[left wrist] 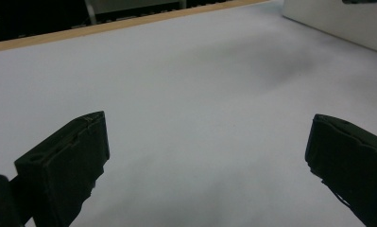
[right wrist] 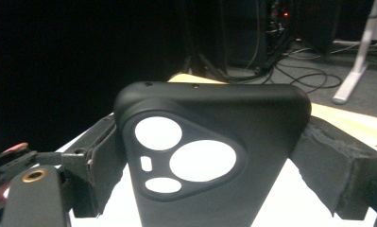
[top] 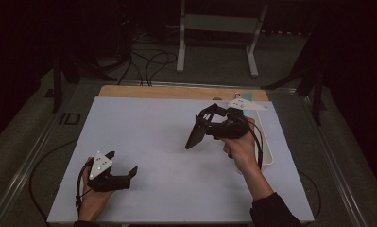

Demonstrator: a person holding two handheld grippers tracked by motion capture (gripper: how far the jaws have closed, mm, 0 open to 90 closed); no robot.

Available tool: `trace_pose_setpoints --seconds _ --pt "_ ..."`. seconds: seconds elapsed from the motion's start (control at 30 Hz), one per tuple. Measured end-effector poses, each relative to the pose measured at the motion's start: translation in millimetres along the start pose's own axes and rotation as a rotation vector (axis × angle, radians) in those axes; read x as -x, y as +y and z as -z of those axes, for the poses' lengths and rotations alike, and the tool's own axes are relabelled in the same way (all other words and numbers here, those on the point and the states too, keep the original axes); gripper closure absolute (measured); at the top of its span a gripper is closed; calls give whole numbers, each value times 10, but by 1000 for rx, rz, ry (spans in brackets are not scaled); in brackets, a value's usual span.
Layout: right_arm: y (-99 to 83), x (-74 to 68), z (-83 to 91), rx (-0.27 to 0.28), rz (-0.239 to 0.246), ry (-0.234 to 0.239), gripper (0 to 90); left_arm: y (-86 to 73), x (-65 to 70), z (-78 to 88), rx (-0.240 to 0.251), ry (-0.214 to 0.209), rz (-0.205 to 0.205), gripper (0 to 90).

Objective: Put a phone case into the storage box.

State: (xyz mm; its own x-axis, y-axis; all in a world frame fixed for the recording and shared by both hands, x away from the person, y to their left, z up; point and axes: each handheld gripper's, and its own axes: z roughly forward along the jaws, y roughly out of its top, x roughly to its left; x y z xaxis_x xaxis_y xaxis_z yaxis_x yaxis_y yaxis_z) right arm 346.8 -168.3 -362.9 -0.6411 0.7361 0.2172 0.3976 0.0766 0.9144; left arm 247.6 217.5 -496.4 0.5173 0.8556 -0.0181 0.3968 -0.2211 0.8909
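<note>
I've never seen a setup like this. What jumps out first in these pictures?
A black phone case with round camera cutouts, clamped between the right gripper jaws and held above the right half of the white table. Near the table's front left corner, the left gripper rests with its jaws spread wide, nothing between them.

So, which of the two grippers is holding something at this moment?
The right gripper: its jaws clamp a black phone case above the table. The left gripper is open, nothing between its jaws.

A white sheet covers the surface (top: pixel 176 142), whose wooden edge (top: pixel 176 91) shows at the far side. Beyond it, black cables (top: pixel 148 61) sprawl on the floor beside a white metal stand (top: pixel 217 28).
</note>
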Motion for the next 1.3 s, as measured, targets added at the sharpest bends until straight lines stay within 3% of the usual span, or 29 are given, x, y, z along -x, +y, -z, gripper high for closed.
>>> trace_pose_setpoints --seconds 0.57,1.3 --pt "143 249 -106 -18 12 -90 146 1 1 8 4 9 5 11" --pt "344 497 -119 -15 34 -191 146 2 7 19 10 17 8 11"
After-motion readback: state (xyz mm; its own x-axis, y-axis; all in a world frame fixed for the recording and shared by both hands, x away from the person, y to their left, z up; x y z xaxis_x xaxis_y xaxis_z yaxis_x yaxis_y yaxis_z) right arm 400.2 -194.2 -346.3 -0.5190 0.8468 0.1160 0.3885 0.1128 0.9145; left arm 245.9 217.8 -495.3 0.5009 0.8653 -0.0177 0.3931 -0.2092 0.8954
